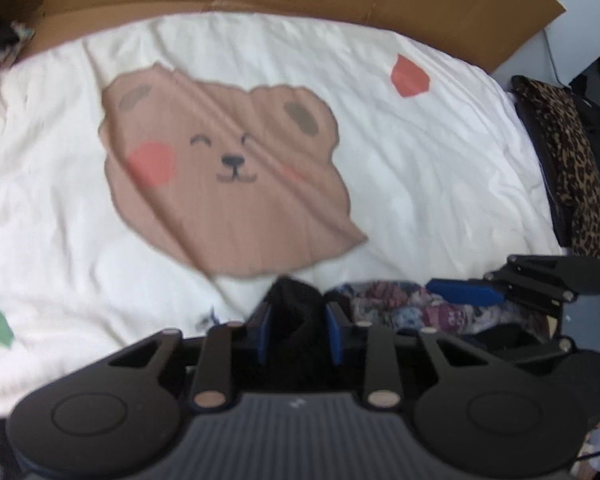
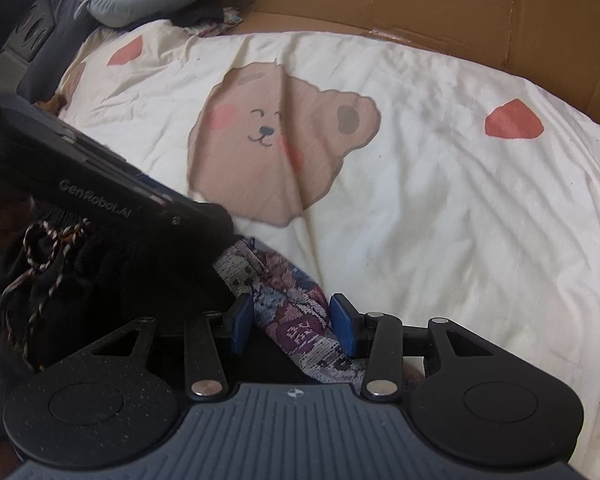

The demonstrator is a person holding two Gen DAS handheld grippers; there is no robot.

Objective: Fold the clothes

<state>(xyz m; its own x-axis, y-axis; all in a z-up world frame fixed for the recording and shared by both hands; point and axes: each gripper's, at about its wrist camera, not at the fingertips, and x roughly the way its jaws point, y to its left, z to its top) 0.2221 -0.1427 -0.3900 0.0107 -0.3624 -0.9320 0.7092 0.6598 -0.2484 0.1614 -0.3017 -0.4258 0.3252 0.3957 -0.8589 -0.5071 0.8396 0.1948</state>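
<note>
In the left wrist view, the left gripper (image 1: 298, 330) pinches a bunched dark garment (image 1: 294, 308) at the near edge of the bedsheet (image 1: 420, 168); folding looks barely begun. In the right wrist view, the right gripper (image 2: 294, 326) clamps a patterned knit garment (image 2: 288, 304), a crumpled strip running near-right to far-left.
</note>
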